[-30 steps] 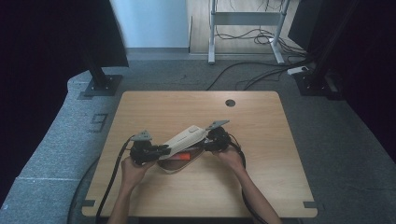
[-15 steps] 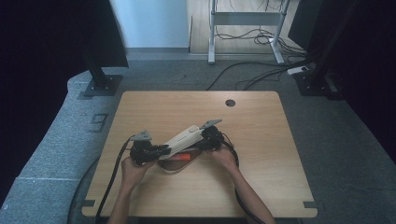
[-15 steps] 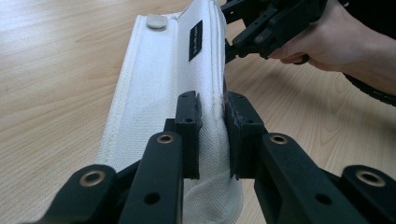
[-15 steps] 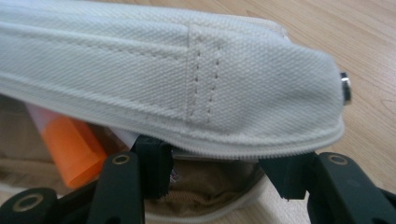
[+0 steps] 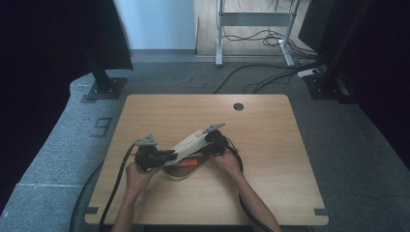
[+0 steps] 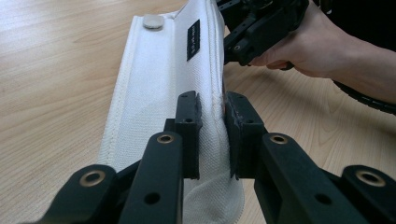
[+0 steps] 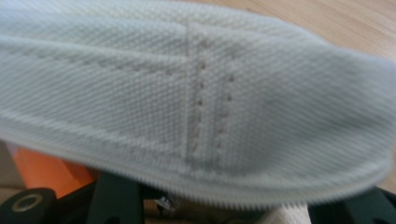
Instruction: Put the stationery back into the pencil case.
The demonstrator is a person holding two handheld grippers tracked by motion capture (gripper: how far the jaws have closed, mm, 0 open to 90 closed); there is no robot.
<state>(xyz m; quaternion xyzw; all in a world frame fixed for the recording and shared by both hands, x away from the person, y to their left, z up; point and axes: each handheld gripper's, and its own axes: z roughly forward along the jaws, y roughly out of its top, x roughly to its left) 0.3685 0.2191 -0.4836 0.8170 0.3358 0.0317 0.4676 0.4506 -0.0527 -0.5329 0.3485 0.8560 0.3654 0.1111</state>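
Now my left tool (image 6: pixel 212 135) is clamped on the near-left end of the white pouch (image 6: pixel 163 84), which runs slantwise toward the far right above the surface (image 5: pixel 270 140). My right tool (image 5: pixel 210 145) sits at its far end; whether it grips I cannot tell.

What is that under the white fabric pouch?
Under the white pouch lies something orange on the table. The pouch covers most of it, so I cannot tell what it is.

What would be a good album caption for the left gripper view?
Left gripper pinches the edge of a white fabric pouch above a wooden table.
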